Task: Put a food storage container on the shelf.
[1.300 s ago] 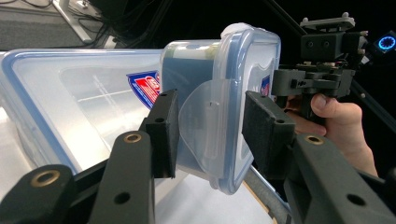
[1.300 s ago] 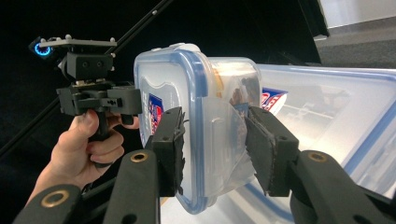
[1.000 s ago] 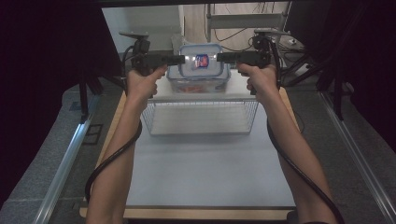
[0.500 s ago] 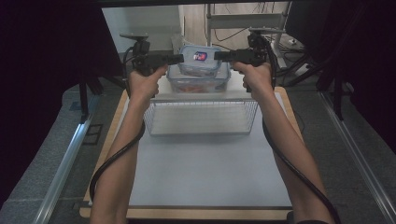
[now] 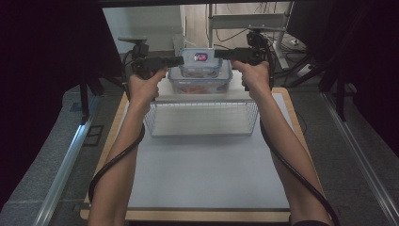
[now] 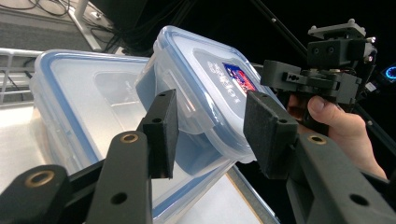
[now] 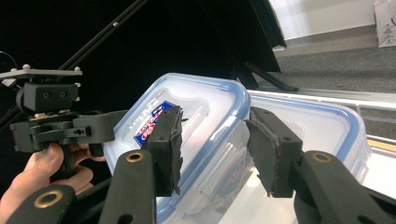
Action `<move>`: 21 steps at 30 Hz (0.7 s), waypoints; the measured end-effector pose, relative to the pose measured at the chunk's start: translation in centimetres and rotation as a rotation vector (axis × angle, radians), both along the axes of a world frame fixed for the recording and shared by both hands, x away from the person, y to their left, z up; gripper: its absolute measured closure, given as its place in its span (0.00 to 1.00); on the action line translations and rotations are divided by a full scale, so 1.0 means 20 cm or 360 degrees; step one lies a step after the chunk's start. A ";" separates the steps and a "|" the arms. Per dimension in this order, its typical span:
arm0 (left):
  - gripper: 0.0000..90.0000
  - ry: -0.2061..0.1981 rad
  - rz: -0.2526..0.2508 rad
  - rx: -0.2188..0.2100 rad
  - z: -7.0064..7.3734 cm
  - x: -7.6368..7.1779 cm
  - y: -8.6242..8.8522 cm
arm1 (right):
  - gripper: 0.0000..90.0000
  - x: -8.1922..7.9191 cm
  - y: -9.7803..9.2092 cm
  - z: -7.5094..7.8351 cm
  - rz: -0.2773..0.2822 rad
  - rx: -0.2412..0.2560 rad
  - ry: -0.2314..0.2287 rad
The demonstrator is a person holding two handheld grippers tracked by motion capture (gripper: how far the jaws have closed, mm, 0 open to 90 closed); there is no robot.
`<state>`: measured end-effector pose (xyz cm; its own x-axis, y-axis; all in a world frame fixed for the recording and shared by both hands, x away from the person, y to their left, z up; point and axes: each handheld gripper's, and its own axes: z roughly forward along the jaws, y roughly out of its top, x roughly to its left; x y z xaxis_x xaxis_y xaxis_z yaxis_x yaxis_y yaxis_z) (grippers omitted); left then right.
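A small clear box with a blue-rimmed lid and a red and blue label (image 5: 201, 58) hangs tilted just above a larger clear lidded box (image 5: 200, 81) at the table's far end. My left gripper (image 5: 179, 60) grips its left end and my right gripper (image 5: 217, 54) its right end. In the left gripper view the small box (image 6: 205, 88) sits between the pads of the left gripper (image 6: 210, 123), over the larger box (image 6: 79, 93). In the right gripper view the right gripper (image 7: 215, 140) clamps the small box (image 7: 196, 116) the same way.
A white wire basket (image 5: 202, 117) stands on the table mat (image 5: 207, 174) between the person and the boxes. Something orange lies inside the larger box. Metal frames, cables and dark stands crowd the space beyond the table's far edge.
Both grippers have risen slightly and moved away from the person, carrying the small box with them off the larger box's lid.
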<state>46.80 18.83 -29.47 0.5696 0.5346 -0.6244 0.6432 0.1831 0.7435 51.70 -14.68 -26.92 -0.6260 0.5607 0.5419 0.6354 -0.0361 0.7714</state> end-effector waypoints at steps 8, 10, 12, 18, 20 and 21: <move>0.60 -0.0020 0.0031 -0.0005 -0.01 -0.01 -0.01 | 0.61 0.01 0.01 0.00 -0.0014 0.0005 -0.0019; 0.59 -0.0025 0.0044 0.0003 0.00 -0.01 -0.01 | 0.62 0.01 0.01 0.00 -0.0012 -0.0013 -0.0033; 0.59 -0.0045 0.0051 0.0011 -0.01 -0.02 -0.02 | 0.63 0.01 0.01 0.01 -0.0019 -0.0043 -0.0065; 0.55 -0.0106 0.0079 0.0059 0.00 -0.04 -0.03 | 0.61 -0.02 -0.02 0.03 -0.0008 -0.0078 -0.0127; 0.53 -0.0136 0.0087 0.0087 0.01 -0.05 -0.04 | 0.59 -0.03 -0.03 0.04 -0.0004 -0.0089 -0.0143; 0.51 -0.0155 0.0093 0.0101 0.01 -0.06 -0.04 | 0.58 -0.04 -0.03 0.04 0.0009 -0.0087 -0.0154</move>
<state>45.60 18.06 -29.20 0.5926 0.6055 -0.5313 0.5568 0.1686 0.8133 50.99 -15.32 -26.17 -0.6770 0.5842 0.4477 0.5581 0.0108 0.8297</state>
